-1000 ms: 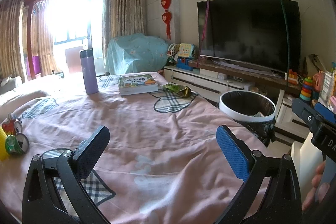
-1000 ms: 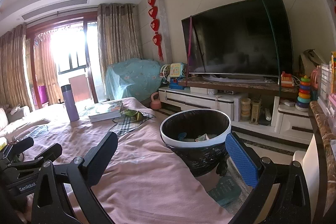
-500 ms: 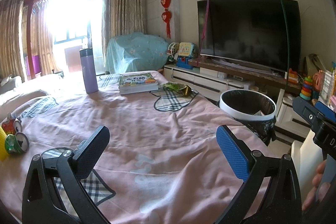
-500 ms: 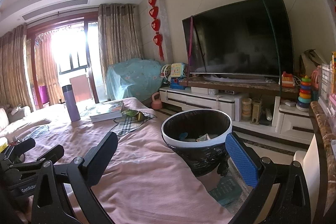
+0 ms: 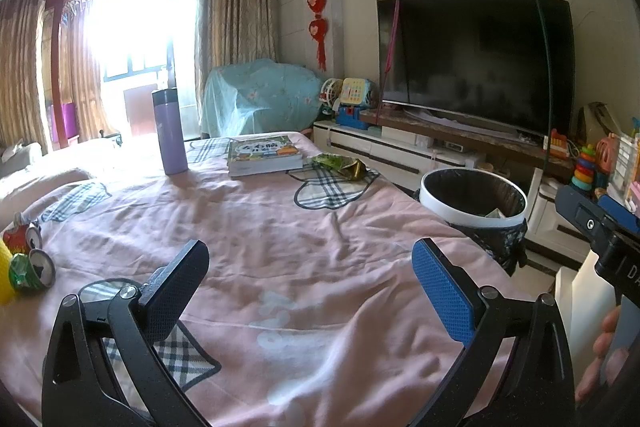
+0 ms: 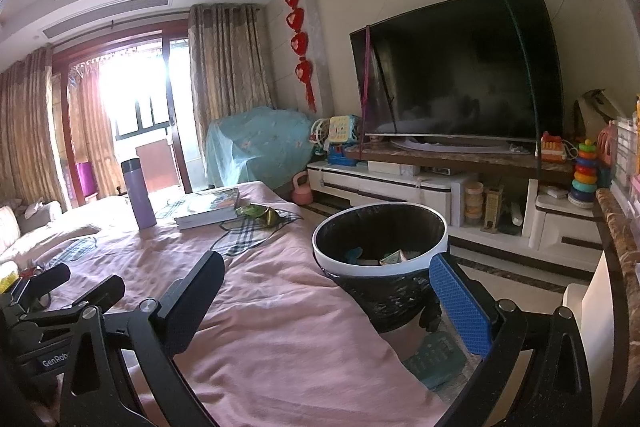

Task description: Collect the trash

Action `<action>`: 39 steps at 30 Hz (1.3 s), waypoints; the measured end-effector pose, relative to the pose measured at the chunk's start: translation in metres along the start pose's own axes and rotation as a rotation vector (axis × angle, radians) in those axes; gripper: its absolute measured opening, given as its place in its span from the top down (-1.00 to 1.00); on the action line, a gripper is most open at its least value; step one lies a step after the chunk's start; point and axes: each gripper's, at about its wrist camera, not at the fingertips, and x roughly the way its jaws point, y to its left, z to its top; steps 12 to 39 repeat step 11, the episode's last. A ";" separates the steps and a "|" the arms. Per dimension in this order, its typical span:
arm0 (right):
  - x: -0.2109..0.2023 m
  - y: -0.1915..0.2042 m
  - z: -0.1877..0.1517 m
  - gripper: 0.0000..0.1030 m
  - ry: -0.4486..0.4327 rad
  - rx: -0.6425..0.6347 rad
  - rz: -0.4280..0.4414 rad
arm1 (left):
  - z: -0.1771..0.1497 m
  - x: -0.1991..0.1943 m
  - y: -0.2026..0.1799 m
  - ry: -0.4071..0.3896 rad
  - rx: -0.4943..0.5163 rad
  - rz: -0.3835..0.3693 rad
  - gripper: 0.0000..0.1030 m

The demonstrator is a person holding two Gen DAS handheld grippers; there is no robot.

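A white-rimmed bin lined with a black bag stands beside the table's right edge, with some scraps inside. A crumpled green and gold wrapper lies at the far side of the pink cloth, next to a book. Two crushed cans rest at the left edge. My left gripper hovers open and empty over the near middle of the cloth. My right gripper is open too, empty, near the bin's front rim.
A purple flask and a stack of books stand at the far side of the pink-clothed table. Behind the bin runs a white TV cabinet with a large TV and toys. A yellow object shows at the left edge.
The right wrist view has crept slightly toward the bin. The left gripper has stayed in place. Both grippers remain open.
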 end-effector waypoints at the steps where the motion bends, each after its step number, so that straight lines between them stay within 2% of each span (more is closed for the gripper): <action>1: 0.000 -0.001 0.000 -1.00 0.001 0.000 0.001 | 0.001 0.001 0.000 0.001 0.000 -0.001 -1.00; 11: 0.014 0.002 0.001 -1.00 0.045 -0.001 0.029 | 0.004 0.009 0.009 0.036 -0.019 0.003 -1.00; 39: 0.014 0.002 0.001 -1.00 0.045 -0.001 0.029 | 0.004 0.009 0.009 0.036 -0.019 0.003 -1.00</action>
